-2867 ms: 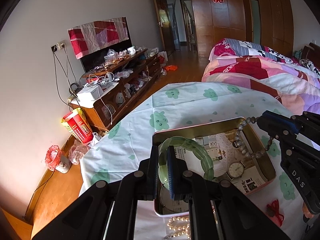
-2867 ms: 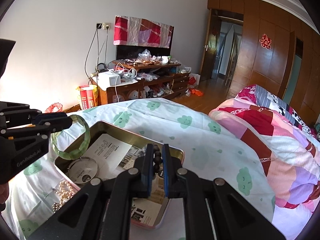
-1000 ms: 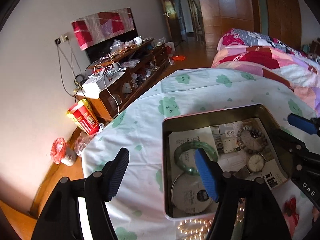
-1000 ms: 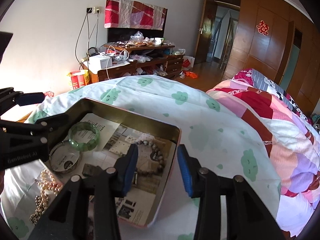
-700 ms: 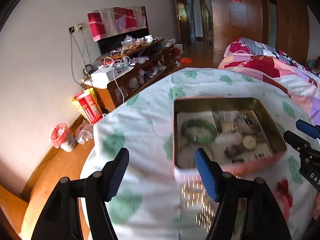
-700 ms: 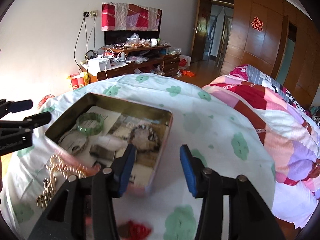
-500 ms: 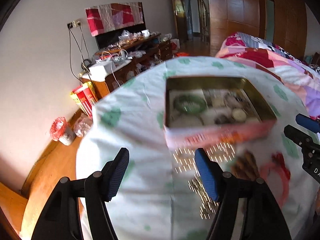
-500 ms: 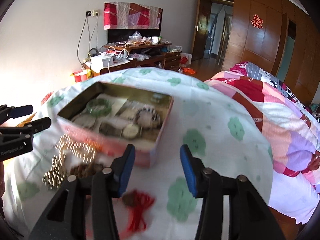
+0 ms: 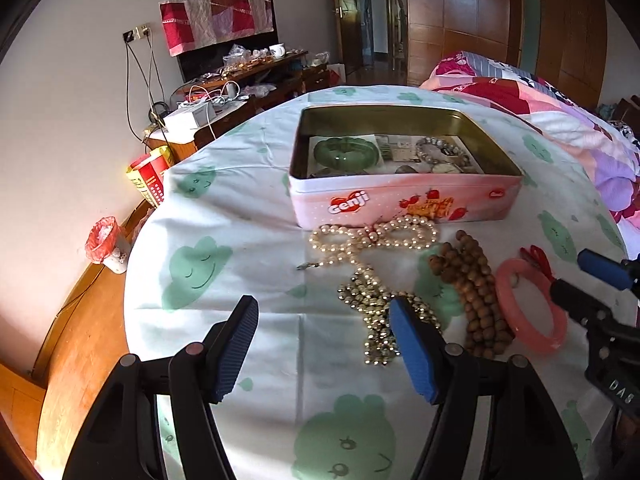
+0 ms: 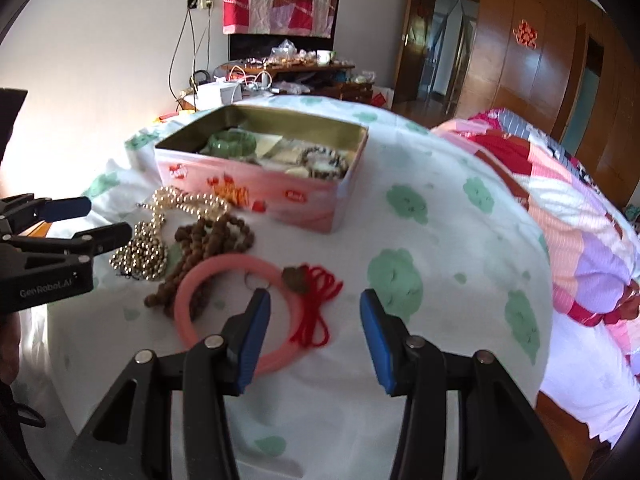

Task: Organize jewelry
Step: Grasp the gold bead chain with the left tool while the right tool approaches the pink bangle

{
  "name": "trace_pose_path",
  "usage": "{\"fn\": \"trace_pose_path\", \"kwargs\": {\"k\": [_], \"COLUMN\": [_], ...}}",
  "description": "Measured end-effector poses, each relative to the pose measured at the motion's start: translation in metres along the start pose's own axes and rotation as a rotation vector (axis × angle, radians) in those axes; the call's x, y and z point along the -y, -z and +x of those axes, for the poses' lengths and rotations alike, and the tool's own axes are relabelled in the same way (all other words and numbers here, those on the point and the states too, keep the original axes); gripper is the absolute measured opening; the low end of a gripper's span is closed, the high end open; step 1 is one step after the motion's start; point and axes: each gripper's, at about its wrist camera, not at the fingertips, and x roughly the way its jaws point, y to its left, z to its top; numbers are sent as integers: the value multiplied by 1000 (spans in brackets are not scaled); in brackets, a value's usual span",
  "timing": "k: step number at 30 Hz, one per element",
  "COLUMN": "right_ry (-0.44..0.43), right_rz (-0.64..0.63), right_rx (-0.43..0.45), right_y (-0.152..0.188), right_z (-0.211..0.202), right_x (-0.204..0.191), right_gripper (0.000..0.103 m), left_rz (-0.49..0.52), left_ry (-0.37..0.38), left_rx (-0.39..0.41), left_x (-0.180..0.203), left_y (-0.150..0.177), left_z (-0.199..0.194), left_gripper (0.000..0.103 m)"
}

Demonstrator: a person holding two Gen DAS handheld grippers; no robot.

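A pink tin box (image 9: 404,198) (image 10: 256,196) stands open on the table and holds a green bangle (image 9: 346,152) (image 10: 233,142), a grey bead bracelet (image 9: 440,148) and a watch. In front of it lie a pearl necklace (image 9: 372,240), a gold bead chain (image 9: 376,312) (image 10: 140,254), brown wooden beads (image 9: 472,292) (image 10: 208,240), a pink bangle (image 9: 532,304) (image 10: 236,312) and a red cord charm (image 10: 316,300). My left gripper (image 9: 324,348) is open and empty, near the gold chain. My right gripper (image 10: 312,340) is open and empty over the pink bangle and red cord.
The round table wears a white cloth with green cloud prints (image 9: 200,264). A bed with a patchwork quilt (image 10: 568,200) is to the right. A cluttered TV cabinet (image 9: 240,84) stands by the far wall. A red-bagged bin (image 9: 106,244) sits on the wooden floor.
Both grippers let go of the green bangle and grey bracelet, which now lie in the tin. Both pulled back and lowered toward the loose jewelry in front of the tin.
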Motion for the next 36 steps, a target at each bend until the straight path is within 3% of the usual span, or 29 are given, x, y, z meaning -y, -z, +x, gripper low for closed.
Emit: {"fn": "trace_pose_path", "kwargs": {"k": [7,13,17,21,27,30,36], "right_ry": [3,-3,12,13,-13,-57,-128], "right_rz": [-25,-6,5,8,9,-7,-109], "right_rx": [-13,-28,-36,-28,53,92,108], "right_y": [8,12,14,15,10,7,8], "right_z": [4,8,10,8,-8,-17,-21], "right_x": [-10,-7,-2,-1,-3,-9,-32], "right_gripper": [49,49,49,49,49,49,49], "left_rz": [39,35,1,49,82,85,69], "left_ry": [18,-58,-52,-50,-42,-27,6], "left_rx": [-34,-35,-35,-22,-6,-7,-17], "left_x": [13,0,-13,-4,-4,-5,-9], "left_y": [3,6,7,7,9,8,6], "left_z": [17,17,16,14,12,10,8], "left_gripper": [69,69,68,51,28,19,12]}}
